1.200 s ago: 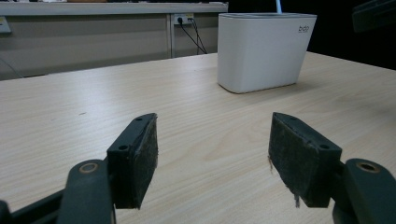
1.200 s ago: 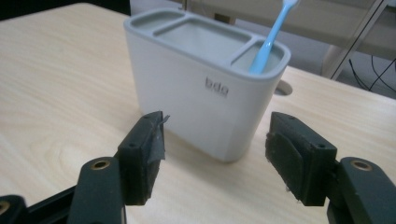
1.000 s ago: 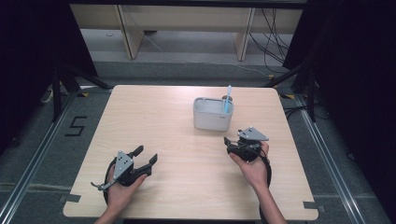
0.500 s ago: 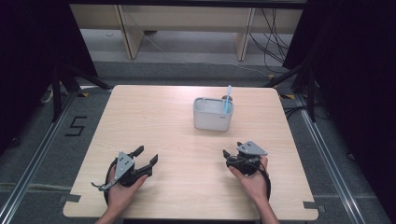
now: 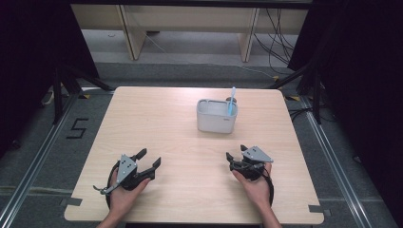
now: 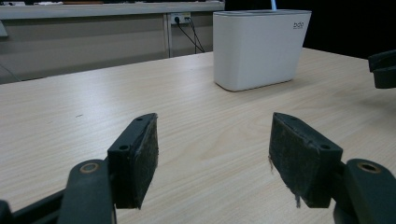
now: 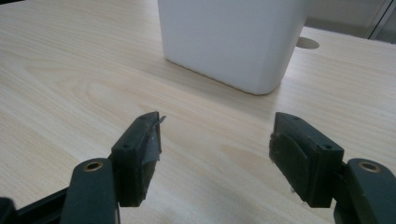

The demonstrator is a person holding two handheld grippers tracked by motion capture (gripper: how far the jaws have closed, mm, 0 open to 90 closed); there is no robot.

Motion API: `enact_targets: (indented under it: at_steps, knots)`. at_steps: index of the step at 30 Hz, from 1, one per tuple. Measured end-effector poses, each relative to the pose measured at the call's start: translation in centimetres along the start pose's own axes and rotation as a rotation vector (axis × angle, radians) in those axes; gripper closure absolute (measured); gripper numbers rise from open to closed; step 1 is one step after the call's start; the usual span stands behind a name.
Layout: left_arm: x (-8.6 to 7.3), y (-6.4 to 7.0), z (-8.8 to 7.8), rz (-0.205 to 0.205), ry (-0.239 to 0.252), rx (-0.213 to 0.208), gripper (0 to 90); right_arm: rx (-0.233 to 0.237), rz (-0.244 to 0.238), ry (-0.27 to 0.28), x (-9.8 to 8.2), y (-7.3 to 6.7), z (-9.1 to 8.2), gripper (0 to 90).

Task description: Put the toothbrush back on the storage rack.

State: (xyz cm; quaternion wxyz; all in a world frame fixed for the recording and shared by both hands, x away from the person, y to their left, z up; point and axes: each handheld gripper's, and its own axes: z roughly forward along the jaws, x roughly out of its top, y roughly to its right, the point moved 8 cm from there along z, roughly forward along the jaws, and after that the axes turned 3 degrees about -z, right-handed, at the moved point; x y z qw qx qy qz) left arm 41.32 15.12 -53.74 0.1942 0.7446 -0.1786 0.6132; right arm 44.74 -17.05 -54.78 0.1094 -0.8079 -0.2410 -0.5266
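A white rectangular container (image 5: 216, 115) stands on the far right half of the wooden table (image 5: 157, 118), and a light blue stick-like item (image 5: 232, 101) leans up out of its right end. My left gripper (image 5: 149, 158) rests near the front left of the table, open, nothing between its pads (image 6: 140, 156); the container (image 6: 258, 46) is well ahead of it. My right gripper (image 5: 235, 152) rests near the front right, open and empty, its jaws pointing at the container (image 7: 229, 37) a short way off. A hand holds each gripper.
Beyond the table's far edge are a grey floor, wooden furniture legs (image 5: 135, 33) and loose cables (image 5: 280, 38). Black stands (image 5: 64, 78) flank the table. A cable hole (image 7: 308, 43) is in the tabletop behind the container. The other gripper's jaw tip (image 6: 384, 67) enters the left gripper view's right edge.
My right gripper has drawn back toward the front edge, away from the container, and come down onto the table. The left gripper has stayed put.
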Motion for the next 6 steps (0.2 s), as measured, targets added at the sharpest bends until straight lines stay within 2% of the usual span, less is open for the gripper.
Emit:
enact_targets:
  at_steps: [1,6]
  knots:
    - [0.00,-0.01,-0.01,0.000,0.002,0.000,32.5,-0.002,0.002,0.012,0.06,-0.01,-0.05,34.4]
    - [0.01,-0.05,0.01,-0.001,-0.001,-0.004,32.5,-0.002,0.003,0.000,-0.05,-0.03,-0.11,34.3]
